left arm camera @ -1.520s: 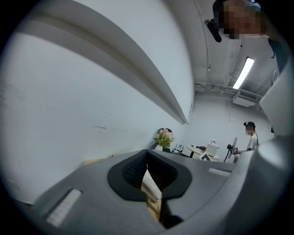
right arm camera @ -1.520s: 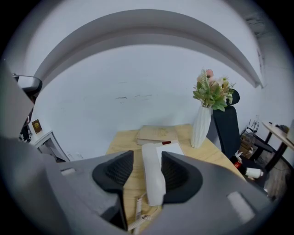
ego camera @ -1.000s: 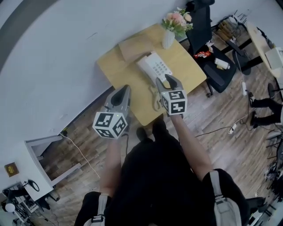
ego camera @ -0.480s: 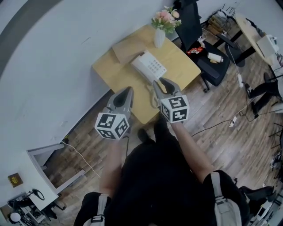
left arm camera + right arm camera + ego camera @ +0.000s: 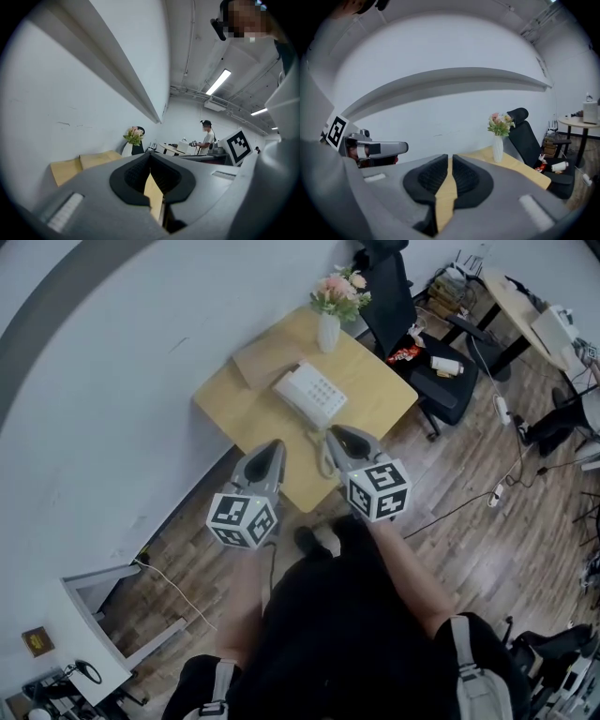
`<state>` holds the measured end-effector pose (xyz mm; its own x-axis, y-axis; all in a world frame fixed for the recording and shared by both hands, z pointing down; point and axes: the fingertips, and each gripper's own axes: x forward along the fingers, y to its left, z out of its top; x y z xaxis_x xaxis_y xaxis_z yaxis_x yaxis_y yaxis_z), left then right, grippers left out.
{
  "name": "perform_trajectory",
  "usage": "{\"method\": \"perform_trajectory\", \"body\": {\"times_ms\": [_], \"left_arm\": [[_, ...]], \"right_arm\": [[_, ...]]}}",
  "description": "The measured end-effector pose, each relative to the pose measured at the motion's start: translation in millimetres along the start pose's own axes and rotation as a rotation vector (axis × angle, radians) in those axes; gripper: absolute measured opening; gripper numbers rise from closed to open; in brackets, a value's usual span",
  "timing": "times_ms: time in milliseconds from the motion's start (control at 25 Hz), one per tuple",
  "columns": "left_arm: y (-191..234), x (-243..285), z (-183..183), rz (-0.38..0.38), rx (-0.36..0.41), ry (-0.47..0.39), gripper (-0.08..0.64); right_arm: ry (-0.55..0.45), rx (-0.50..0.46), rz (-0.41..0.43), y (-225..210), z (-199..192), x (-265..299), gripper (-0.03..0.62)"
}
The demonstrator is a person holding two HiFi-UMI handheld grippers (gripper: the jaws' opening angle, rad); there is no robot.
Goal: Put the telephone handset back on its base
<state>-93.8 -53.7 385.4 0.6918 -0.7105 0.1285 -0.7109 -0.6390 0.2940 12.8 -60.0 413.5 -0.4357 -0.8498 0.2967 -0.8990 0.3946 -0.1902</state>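
Left gripper (image 5: 274, 446) jaws together, empty. Right gripper (image 5: 334, 434) jaws have just been closing, a thin slit left, nothing between. Both hover over near edge of table (image 5: 234, 399). Handset (image 5: 296, 399) looks seated on its base (image 5: 323, 390), mid-table.

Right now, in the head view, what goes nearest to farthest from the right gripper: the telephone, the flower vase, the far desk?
From the right gripper, whose empty jaws have just been closing:
1. Telephone, just ahead on the table.
2. Flower vase, at the table's far edge.
3. Far desk, across the room at upper right.
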Motion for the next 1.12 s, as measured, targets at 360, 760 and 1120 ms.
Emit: {"method": "perform_trajectory", "body": {"times_ms": [360,760,1120], "left_arm": [[-9.0,3.5,4.3,-0.008,0.013,-0.012,0.009],[-10.6,14.4,4.8,0.0,0.013,-0.014,0.009],[-15.3,29.7,1.6,-0.008,0.009,-0.007,0.009]], "right_arm": [[-0.081,-0.045,0.025,4.0,21.4,-15.6,0.003],[-0.083,-0.098,0.022,-5.2,27.9,-19.1,0.003],[-0.083,-0.11,0.043,-13.3,29.7,-18.4,0.003]]}}
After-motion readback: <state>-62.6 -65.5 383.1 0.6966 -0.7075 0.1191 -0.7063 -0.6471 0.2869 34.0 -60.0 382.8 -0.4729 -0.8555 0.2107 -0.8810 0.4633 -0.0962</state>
